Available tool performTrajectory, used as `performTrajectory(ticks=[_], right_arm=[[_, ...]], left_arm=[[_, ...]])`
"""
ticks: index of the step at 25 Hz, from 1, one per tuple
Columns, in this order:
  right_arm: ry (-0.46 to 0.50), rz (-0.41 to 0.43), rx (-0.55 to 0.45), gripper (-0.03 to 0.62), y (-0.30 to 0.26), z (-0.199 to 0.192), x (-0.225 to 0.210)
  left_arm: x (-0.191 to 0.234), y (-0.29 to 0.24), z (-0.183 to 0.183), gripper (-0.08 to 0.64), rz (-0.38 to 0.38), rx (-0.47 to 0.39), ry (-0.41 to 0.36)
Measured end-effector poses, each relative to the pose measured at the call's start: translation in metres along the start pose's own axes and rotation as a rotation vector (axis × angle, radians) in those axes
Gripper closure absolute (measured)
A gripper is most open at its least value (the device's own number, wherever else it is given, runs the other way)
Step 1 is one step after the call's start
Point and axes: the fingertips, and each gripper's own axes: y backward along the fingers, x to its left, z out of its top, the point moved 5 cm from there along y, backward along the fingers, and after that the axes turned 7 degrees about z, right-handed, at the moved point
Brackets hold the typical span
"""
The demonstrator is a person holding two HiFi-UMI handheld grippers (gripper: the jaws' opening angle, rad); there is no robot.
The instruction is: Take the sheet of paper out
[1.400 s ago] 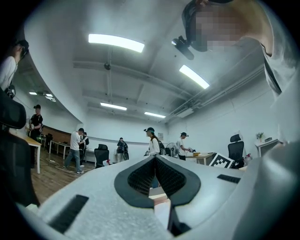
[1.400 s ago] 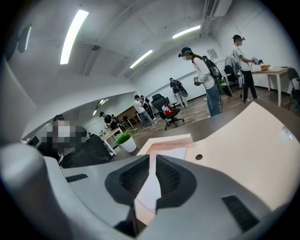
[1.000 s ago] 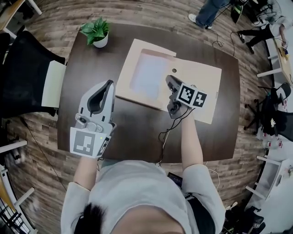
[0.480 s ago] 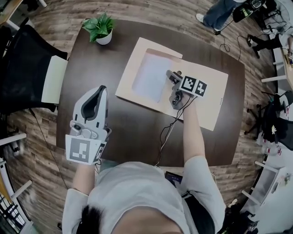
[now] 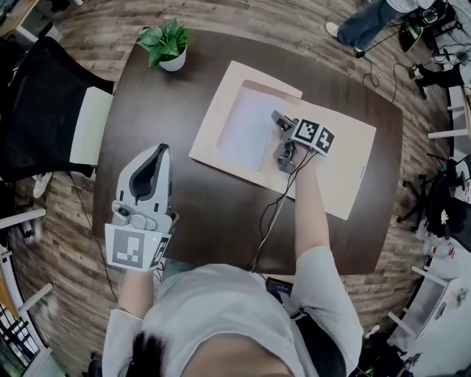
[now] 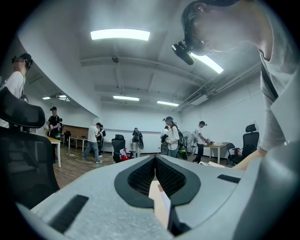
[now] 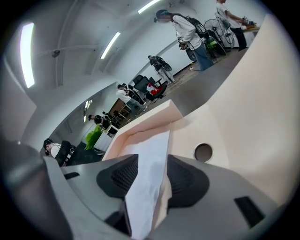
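The sheet of paper (image 5: 246, 129) lies in the left half of an open beige folder (image 5: 342, 166) on the far part of the bench (image 5: 221, 210), and its right-hand edge sits between the jaws of the right gripper (image 5: 278, 118).

Nearest of all is the person's own body at the bottom of the head view, both forearms stretched out over the dark wooden bench. The left gripper (image 5: 163, 149) hangs over the bench's near left part, well apart from the folder. In the left gripper view (image 6: 154, 160) its jaws are clenched tip to tip with nothing between them.

Further out, the right gripper is tipped down onto the folder, with a black cable (image 5: 268, 217) trailing back from it across the bench. In the right gripper view (image 7: 152, 159) the jaws have just been opening and now stand released and wide. The white sheet (image 7: 150, 180) runs up between the two pads, which do not pinch it. Just past the right-hand jaw there is a round hole (image 7: 203, 152) in the folder (image 7: 248, 112).

Beyond the folder, a small potted plant (image 5: 168, 46) stands at the bench's far left corner. A black chair (image 5: 40, 110) is drawn up at the left side. At the far right, a person's legs (image 5: 368, 22) stand on the wooden floor (image 5: 81, 243).
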Motion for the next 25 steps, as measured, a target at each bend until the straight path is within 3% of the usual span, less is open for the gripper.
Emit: performTrajectory(ticks=[9,25], right_arm=[[-0.081,0.070,0.043,0.423,-0.012,-0.014,0.010],[-0.155,0.152,0.167,0.425,0.015,-0.061,0.018]], left_arm=[[0.000,-0.005,-0.007,0.551,-0.012,0.013,0.010],[-0.002,-0.007,-0.005,0.551,-0.022,0.007,0.015]])
